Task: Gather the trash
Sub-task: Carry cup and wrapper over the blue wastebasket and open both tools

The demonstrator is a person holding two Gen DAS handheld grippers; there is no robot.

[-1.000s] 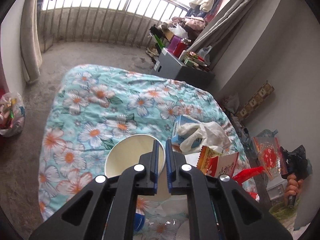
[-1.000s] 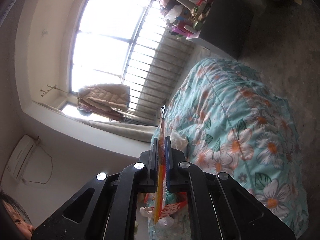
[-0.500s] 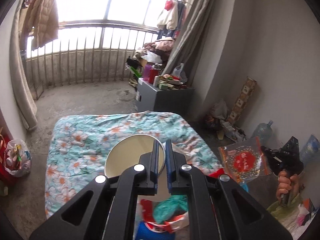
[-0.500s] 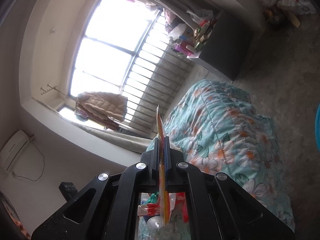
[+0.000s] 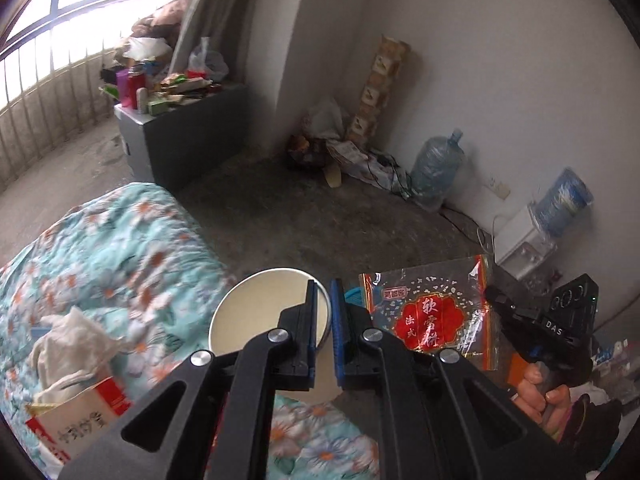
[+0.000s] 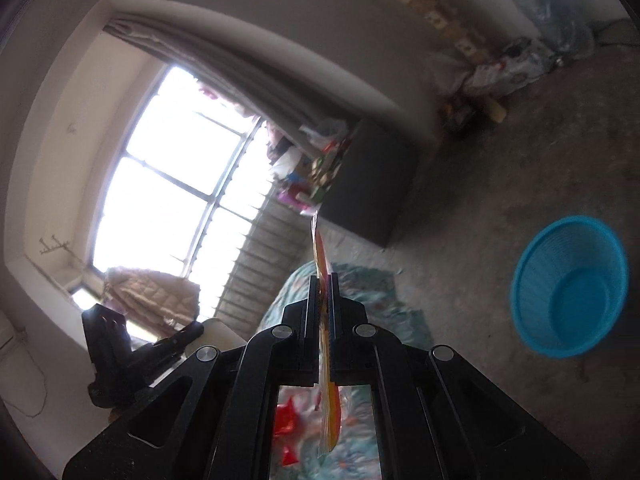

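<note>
While both hands are up off the bed, the left wrist view has the left gripper [image 5: 323,308] at lower centre, clamped on the rim of a cream paper bowl [image 5: 256,312], with one finger inside and one outside. Floral bedding [image 5: 108,248] fills the left of the frame, and there's more trash on it: a crumpled white bag [image 5: 64,344] and a red-and-white box [image 5: 76,416] at lower left. On the right of the frame a hand [image 5: 540,392] holds the other tool, and a clear snack wrapper with a red label [image 5: 432,316] hangs flat in front of it.

Over in the right wrist view, the right gripper [image 6: 324,284] sits at bottom centre, pinched on that same snack wrapper [image 6: 326,360], seen edge-on as a thin orange strip running through the jaws. A blue mesh bin [image 6: 568,288] stands on the bare concrete at the right edge, looking empty, well apart from the wrapper. The left tool shows as a dark shape at lower left.

What could go sideways, I reckon: the wrapper is light and floppy, so if it's let go short of the bin it'll flutter onto the floor. The bowl is only held by a thin rim, so a fast swing could twist it out. Both frames are blurry too, so aiming gets harder.
</note>
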